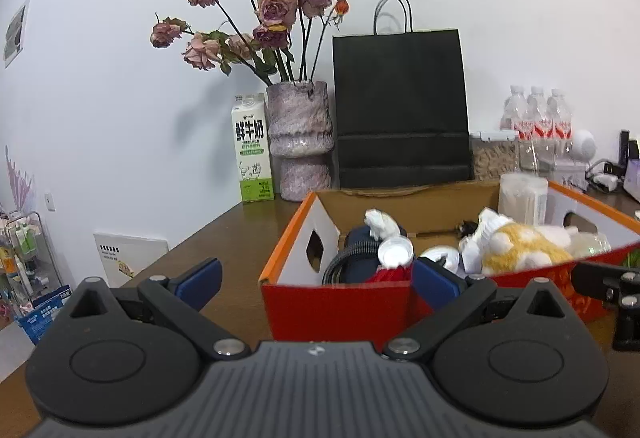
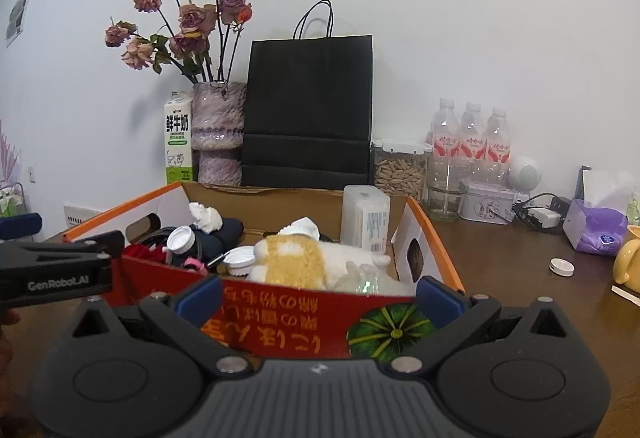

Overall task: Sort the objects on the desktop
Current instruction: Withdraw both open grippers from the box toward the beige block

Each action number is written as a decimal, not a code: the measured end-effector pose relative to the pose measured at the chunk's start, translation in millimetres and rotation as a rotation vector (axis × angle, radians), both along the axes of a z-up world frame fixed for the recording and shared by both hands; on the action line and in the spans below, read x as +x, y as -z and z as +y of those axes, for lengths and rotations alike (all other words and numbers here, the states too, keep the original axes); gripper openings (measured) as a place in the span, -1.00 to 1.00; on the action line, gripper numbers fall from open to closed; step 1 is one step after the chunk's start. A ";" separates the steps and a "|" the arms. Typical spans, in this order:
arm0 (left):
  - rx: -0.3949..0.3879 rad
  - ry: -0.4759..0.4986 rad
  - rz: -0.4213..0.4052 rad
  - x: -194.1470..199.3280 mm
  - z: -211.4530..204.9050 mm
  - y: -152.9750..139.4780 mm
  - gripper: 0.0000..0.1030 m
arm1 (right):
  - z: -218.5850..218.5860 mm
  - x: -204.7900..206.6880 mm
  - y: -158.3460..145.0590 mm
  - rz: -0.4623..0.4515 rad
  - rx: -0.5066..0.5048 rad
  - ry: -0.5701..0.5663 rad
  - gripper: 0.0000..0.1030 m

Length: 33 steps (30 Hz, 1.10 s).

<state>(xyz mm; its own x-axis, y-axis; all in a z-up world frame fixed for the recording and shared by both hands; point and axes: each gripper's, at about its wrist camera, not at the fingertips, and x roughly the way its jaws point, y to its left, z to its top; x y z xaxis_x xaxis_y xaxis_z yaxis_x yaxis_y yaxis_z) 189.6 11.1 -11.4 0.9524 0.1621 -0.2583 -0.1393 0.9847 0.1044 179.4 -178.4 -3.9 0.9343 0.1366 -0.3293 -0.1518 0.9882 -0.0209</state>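
Note:
A red cardboard box [image 1: 336, 308] with an orange rim stands on the brown desk. Inside it lie an orange-and-white plush toy [image 1: 520, 246], a white cylindrical container [image 1: 522, 198], a dark blue item with a white cap [image 1: 396, 250] and a crumpled tissue [image 1: 380, 222]. My left gripper [image 1: 316, 280] is open just in front of the box's left front corner. My right gripper [image 2: 319, 298] is open too, and the box's front wall [image 2: 280, 314] sits between its blue pads. The plush toy [image 2: 292, 262] lies just behind that wall. Nothing is held.
Behind the box stand a milk carton [image 1: 252, 150], a vase of dried roses [image 1: 300, 142], a black paper bag [image 1: 400, 110] and water bottles [image 2: 472, 142]. Right of the box lie a small white disc [image 2: 561, 267], a purple tissue pack [image 2: 598, 226] and a yellow mug [image 2: 628, 258].

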 end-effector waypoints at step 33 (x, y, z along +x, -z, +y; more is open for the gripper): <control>-0.066 0.066 0.167 -19.8 48.3 6.4 1.00 | 32.5 2.3 17.5 0.227 0.001 -0.103 0.72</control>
